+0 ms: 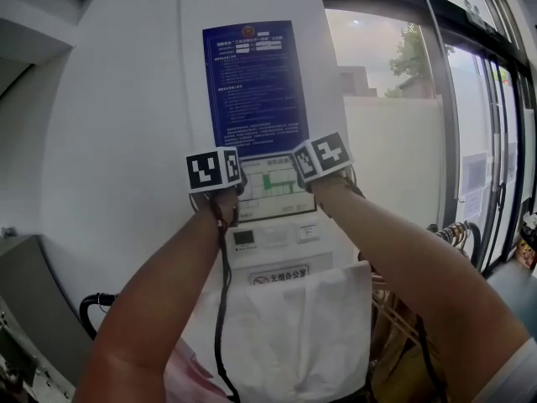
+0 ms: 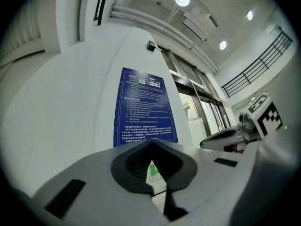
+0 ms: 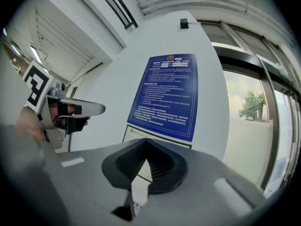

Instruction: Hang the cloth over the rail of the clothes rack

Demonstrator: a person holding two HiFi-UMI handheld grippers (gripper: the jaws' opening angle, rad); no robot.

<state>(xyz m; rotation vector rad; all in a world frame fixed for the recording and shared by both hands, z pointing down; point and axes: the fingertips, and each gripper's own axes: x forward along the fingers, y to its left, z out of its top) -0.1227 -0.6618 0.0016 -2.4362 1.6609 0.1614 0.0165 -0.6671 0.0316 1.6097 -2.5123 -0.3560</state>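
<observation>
Head view showed the white cloth at the bottom centre of the frame, hanging flat; the rail under it could not be made out. The left hand-held gripper and the right hand-held gripper were each pressed together on nothing, up at mid-frame and well apart from the cloth. This looked like the finishing step: draw clear without snagging the fabric, then check it hung evenly. Behind stood a white wall with a blue notice; glass doors filled the right.
</observation>
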